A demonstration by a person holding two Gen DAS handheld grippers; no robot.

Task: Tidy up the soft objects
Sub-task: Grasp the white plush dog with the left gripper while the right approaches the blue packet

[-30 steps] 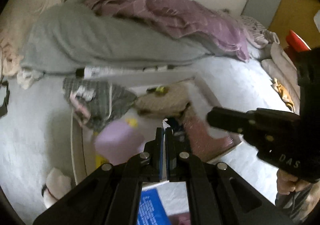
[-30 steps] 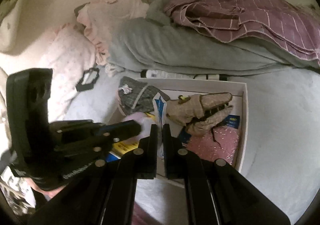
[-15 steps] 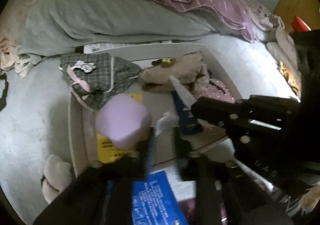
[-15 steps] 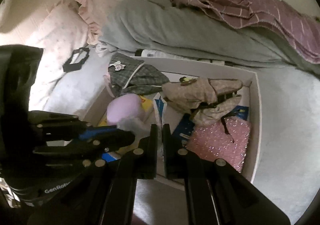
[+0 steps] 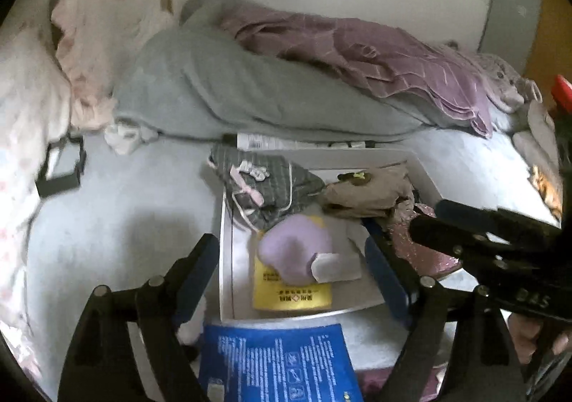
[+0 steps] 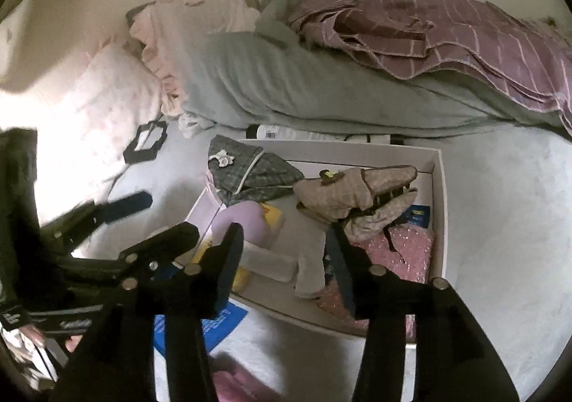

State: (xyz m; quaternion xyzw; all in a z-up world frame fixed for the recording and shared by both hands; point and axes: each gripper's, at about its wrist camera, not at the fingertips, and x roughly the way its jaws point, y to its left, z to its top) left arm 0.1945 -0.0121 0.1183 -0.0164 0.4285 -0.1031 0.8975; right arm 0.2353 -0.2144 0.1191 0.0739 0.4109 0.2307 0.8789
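Both grippers have let go since the earlier frames: the left gripper (image 5: 296,277) and the right gripper (image 6: 286,255) were pinched shut over the box and now their jaws are opening, with nothing clamped. On the bed (image 5: 107,223) the white box (image 6: 441,187), near its middle, already holds a grey checked garment (image 6: 250,173), a beige one (image 6: 357,191), a lilac pouch (image 5: 296,252) and a grey cloth (image 6: 311,259) lying loose. Sorting looks partly done; the quilt (image 5: 250,91) and pink clothes (image 6: 161,30) remain outside. "DAS" reads on the right gripper's body.
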